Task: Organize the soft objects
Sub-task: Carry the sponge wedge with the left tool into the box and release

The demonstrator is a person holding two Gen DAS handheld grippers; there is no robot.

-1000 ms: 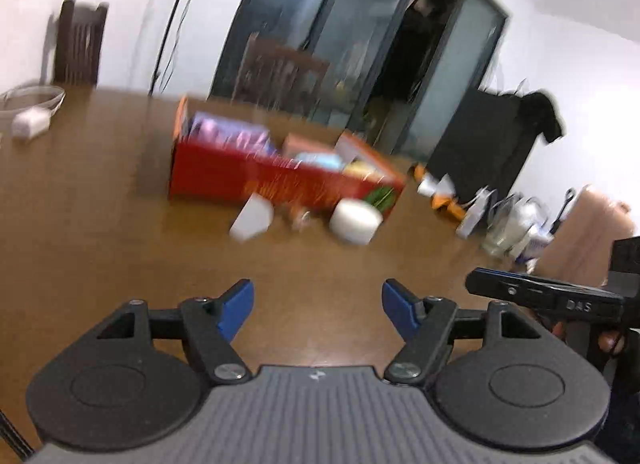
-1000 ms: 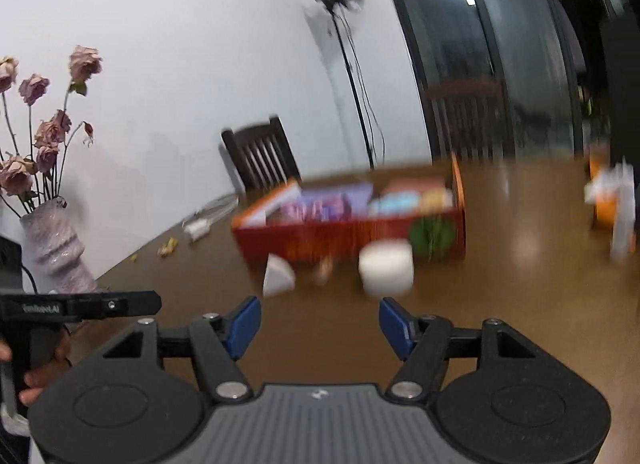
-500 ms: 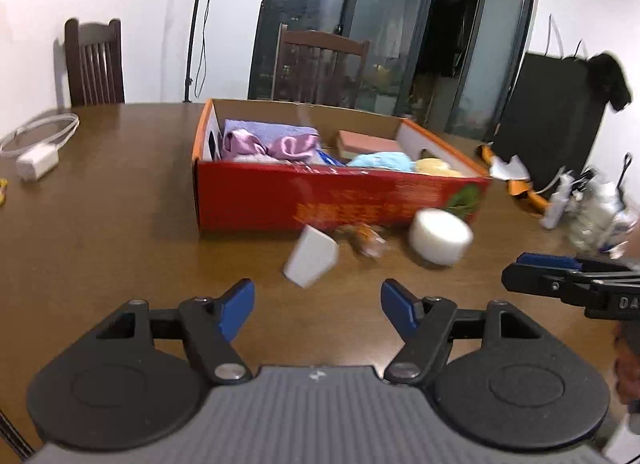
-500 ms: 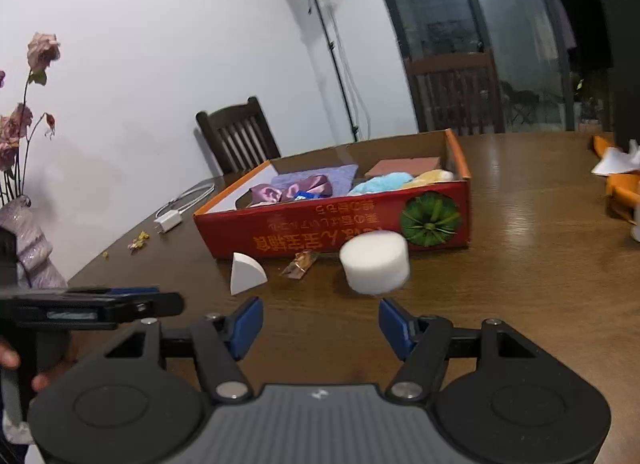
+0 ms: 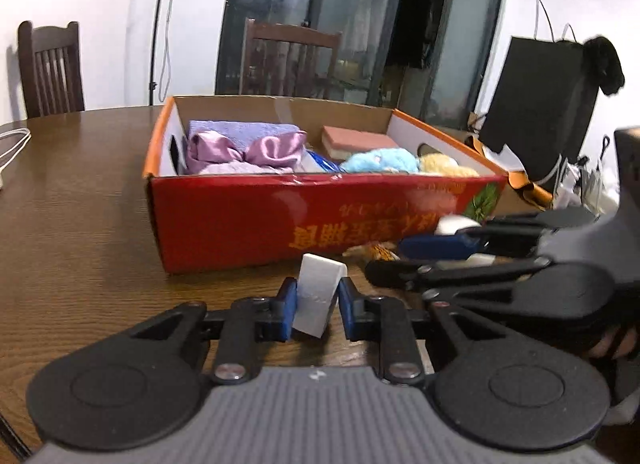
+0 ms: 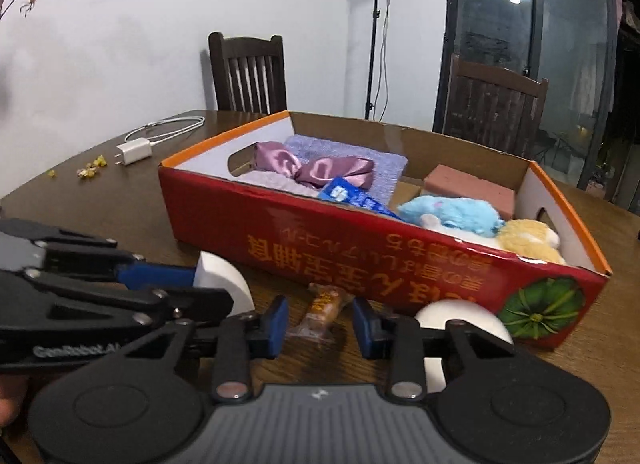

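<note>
My left gripper [image 5: 318, 306] is shut on a white wedge sponge [image 5: 318, 296], low over the table in front of the red cardboard box [image 5: 320, 220]. In the right wrist view the wedge sponge [image 6: 224, 278] sits between the left gripper's blue pads. My right gripper [image 6: 320, 324] is partly open around a small wrapped candy [image 6: 324, 310], not clamped on it. A round white sponge [image 6: 460, 320] lies to its right by the box [image 6: 360, 260]. The box holds a purple towel with satin bow [image 6: 320, 170], a pink sponge [image 6: 468, 188], and blue [image 6: 452, 214] and yellow [image 6: 528, 240] plush toys.
A white charger and cable [image 6: 136, 150] and some crumbs [image 6: 92, 168] lie at the table's far left. Wooden chairs [image 6: 248, 72] stand behind the table. A black bag [image 5: 536, 104] and clutter stand at the right.
Both grippers moved forward and down to the items in front of the box. The left gripper closed on the white wedge sponge. The right gripper narrowed around the candy.
</note>
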